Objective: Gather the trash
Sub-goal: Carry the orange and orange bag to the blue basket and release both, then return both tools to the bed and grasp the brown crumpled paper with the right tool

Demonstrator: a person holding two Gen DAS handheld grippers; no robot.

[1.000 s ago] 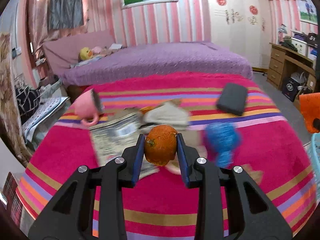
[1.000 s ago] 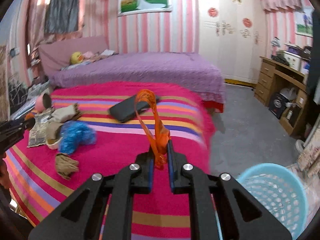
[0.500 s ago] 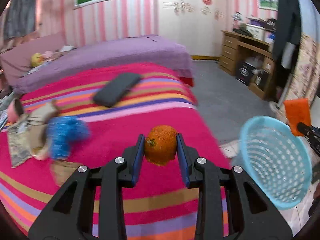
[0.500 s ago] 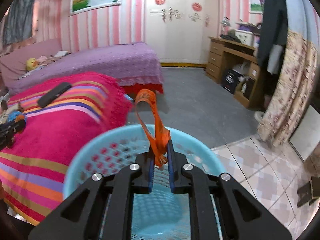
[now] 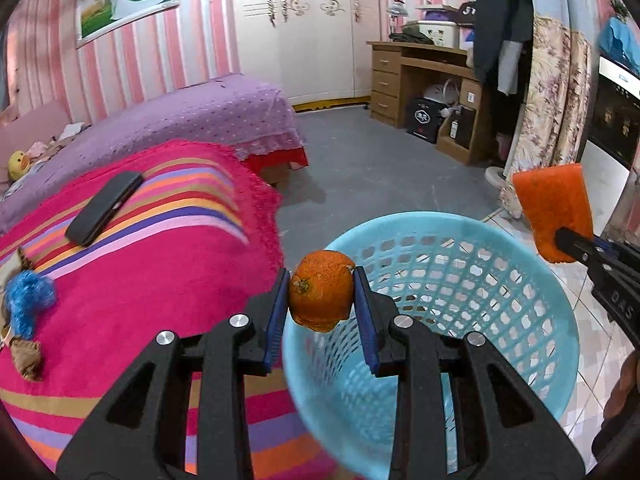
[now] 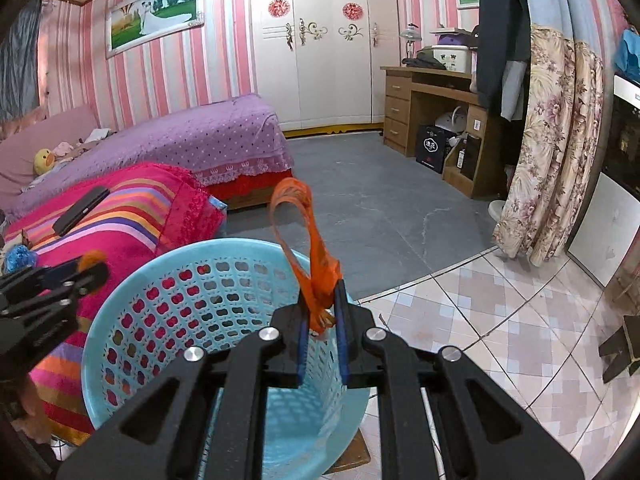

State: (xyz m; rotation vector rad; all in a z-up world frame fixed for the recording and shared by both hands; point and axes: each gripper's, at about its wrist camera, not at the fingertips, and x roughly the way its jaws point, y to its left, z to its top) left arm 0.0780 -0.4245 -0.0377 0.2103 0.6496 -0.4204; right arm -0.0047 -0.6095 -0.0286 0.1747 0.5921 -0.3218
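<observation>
**Two scraps of trash hanging over the blue basket, both claws loaded**

Two claws are each carrying one piece of trash, and both are hanging over the mouth of the blue basket (image 5: 532, 280), which is standing on the floor just beside the near corner of the bed.

Going from the left: the striped blanket (image 5: 132, 280) on the bed is carrying a dark flat case (image 5: 104, 208) toward its far edge and, at its left edge, a blue fuzzy thing (image 5: 26, 300) with a crumpled brown scrap (image 5: 26, 356) just beside it. These look like pieces waiting for a later trip, though the case may not be trash at all.

Next, the left claw (image 5: 322, 298) is clamping an orange (image 5: 322, 296) between its blue pads, gripping it across its sides so the round fruit cannot roll out. The fruit is sitting above the basket's near-left rim, so it is probably being held there only until it is far enough inside to fall cleanly.

Furthest right, the right claw (image 6: 322, 312) is pinched together on a strip of orange peel (image 6: 308, 248), holding it by its lower end so the loop is standing up clear of the fingers. It is poised over the basket's right side, well inside the rim.

Judging by this, releasing is the step in hand; the orange is the riskier drop, being closest to the rim.
</observation>
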